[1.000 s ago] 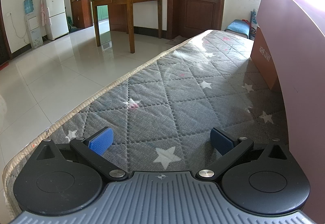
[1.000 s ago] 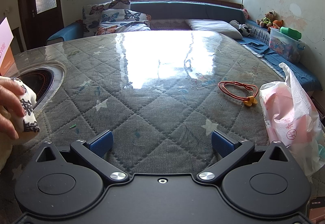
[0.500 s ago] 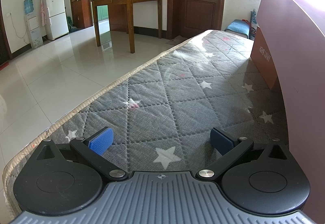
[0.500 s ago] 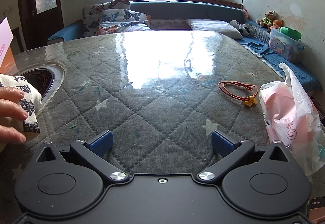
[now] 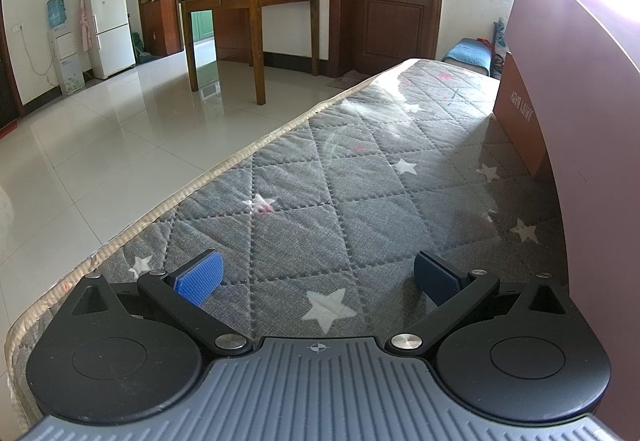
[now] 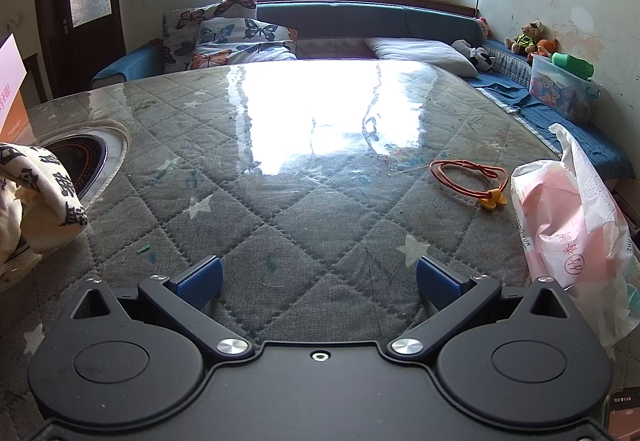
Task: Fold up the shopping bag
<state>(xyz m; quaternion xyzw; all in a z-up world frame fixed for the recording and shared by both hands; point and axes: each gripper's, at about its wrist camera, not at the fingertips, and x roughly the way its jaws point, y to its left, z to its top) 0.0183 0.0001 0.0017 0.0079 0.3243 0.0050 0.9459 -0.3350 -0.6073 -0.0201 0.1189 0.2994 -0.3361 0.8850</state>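
The shopping bag (image 6: 44,193), cream cloth with black printed characters, lies crumpled at the left edge of the right wrist view, partly cut off by the frame. It rests on the grey quilted star-pattern table cover (image 6: 320,169). My right gripper (image 6: 318,277) stands open low over the cover, to the right of the bag and apart from it, with nothing between its blue pads. In the left wrist view my left gripper (image 5: 318,279) is also open over the same cover (image 5: 340,181), holding nothing. The bag does not show in that view.
A round inset hob (image 6: 80,157) sits behind the bag. A red cord with a yellow charm (image 6: 464,177) and a pink tissue pack (image 6: 568,237) lie at the right. A brown cardboard board (image 5: 592,121) stands along the left gripper's right side; the table edge (image 5: 160,213) runs on its left.
The hand that rested on the cloth bag at the left of the right wrist view has gone from view. The bag now lies alone. Neither gripper has moved.
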